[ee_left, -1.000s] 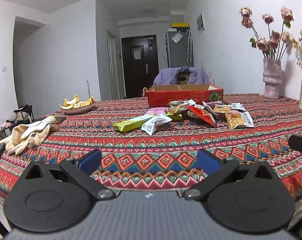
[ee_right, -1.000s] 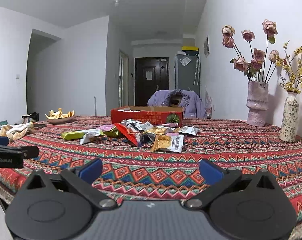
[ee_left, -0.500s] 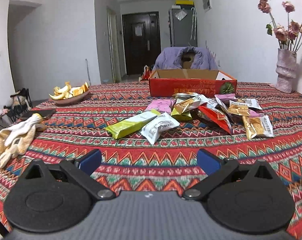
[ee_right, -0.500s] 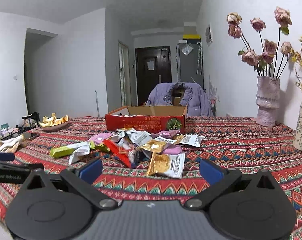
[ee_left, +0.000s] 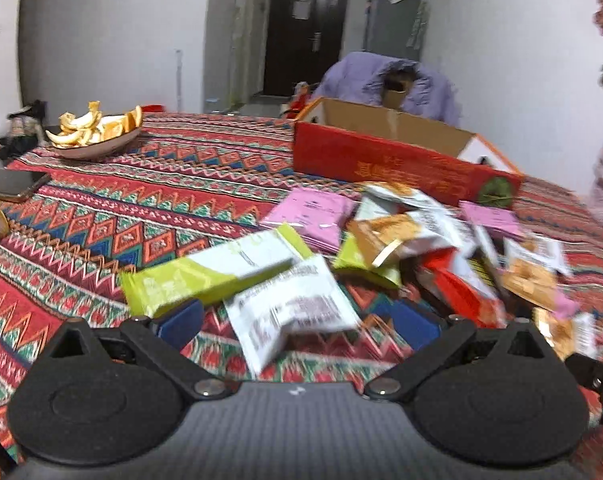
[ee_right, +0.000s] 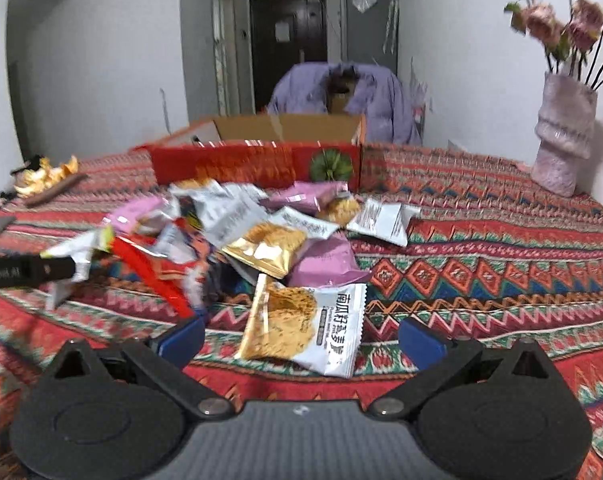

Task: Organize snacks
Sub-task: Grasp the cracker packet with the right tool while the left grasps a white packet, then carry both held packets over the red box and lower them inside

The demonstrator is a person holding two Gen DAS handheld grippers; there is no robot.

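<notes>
I had my left gripper (ee_left: 299, 322) low over the patterned tablecloth (ee_left: 133, 208) with its blue fingers spread wide and nothing between them; a white snack packet (ee_left: 289, 308) lay just ahead at the frame's centre, with a long lime-green packet (ee_left: 205, 272) to its left. My right gripper (ee_right: 301, 336) was likewise released, its fingers apart on either side of a white-and-gold pumpkin snack packet (ee_right: 305, 328) lying flat in the lower middle of the frame. The rest of the snack pile (ee_right: 241, 236) sat mid-frame, in front of the open red cardboard box (ee_right: 257, 160). A bowl of orange peel (ee_left: 95, 132) stood at upper left in the left view, a lilac vase (ee_right: 563, 140) at upper right in the right view.
</notes>
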